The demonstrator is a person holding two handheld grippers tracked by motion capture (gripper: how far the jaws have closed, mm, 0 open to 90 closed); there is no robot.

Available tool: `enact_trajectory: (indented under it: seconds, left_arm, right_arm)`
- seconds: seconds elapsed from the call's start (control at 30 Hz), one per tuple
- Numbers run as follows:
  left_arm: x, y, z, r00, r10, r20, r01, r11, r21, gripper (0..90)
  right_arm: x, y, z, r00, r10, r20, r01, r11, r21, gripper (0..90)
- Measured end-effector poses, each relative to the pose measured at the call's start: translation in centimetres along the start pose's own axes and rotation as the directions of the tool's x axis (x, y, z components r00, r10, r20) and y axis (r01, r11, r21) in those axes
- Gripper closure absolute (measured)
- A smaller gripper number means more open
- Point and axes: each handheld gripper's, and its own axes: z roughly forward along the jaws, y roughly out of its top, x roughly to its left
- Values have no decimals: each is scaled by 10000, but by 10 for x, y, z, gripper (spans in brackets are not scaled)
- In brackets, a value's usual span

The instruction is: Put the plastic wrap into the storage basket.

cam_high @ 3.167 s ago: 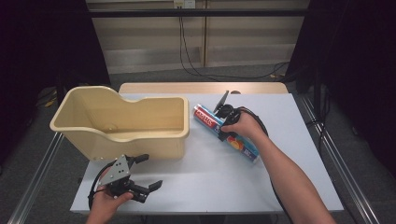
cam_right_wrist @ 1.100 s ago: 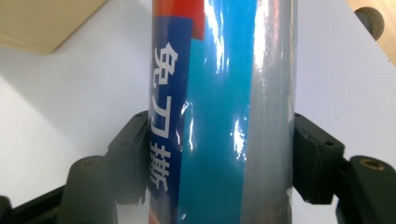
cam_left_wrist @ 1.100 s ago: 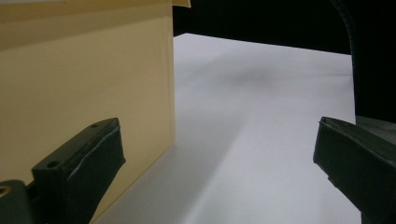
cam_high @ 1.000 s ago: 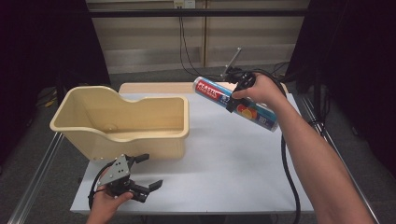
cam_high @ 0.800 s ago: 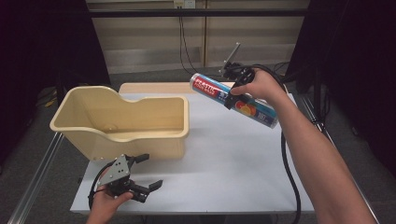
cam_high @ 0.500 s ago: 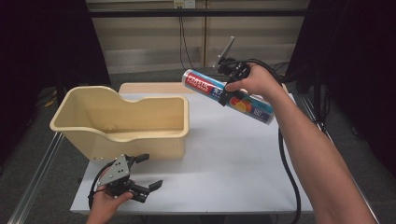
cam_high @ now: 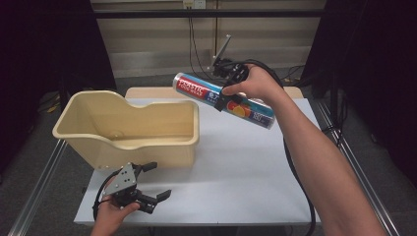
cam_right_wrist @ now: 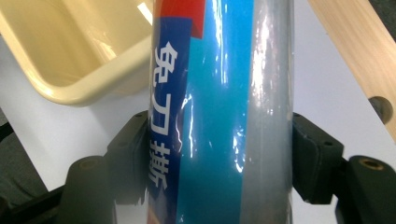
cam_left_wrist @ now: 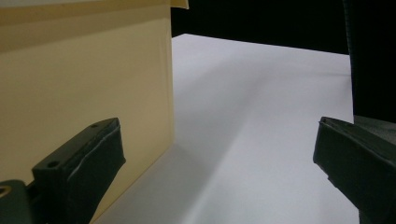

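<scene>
1. Two tools are in use. The right tool [cam_high: 227, 98] is clamped around the middle of a long cylindrical roll [cam_high: 223, 100] in blue, red and silver wrapping. In the right gripper view the jaws are seen pressed against both sides of the roll [cam_right_wrist: 210, 112].

2. The roll is held in the air above the far part of the white surface [cam_high: 246, 167], just beyond the right rim of the beige tub [cam_high: 130, 129]. It is tilted, with the red-labelled end raised and pointing toward the tub. This attitude is judged to suit a carry toward the tub opening.

3. A mid-length grasp is noted. It is judged to have been chosen for balance, so that neither end sags from the jaws.

4. The left tool [cam_high: 150, 184] is held low at the near edge of the surface, just in front of the tub's near wall. Its jaws stand wide apart with nothing between them, as confirmed in the left gripper view, where the tub wall [cam_left_wrist: 84, 79] lies beside one jaw.

5. The left tool is judged to be parked clear of the tub opening, so the carry is not obstructed.

6. The tub interior appears bare. Clearance over the rim is judged to be the point requiring care.
</scene>
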Motion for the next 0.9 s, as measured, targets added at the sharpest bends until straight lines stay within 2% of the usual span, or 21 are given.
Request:
enact_trajectory:
  seconds: [0.33, 0.53, 0.9]
  left_arm:
    - [1, 0, -1, 10000, 71, -10, -71, 10000, 15, 16]
    - [1, 0, 0, 10000, 64, 37, -64, 10000, 56, 16]
    - [0, 0, 0, 10000, 21, 52, -22, 10000, 41, 17]
  right_arm:
    - [16, 14, 11, 9974, -683, -248, 679, 9976, -165, 322]
    - [24, 21, 19, 9953, -862, -432, 853, 9961, -233, 322]
    - [42, 35, 31, 9868, -1534, -525, 1517, 9878, -359, 322]
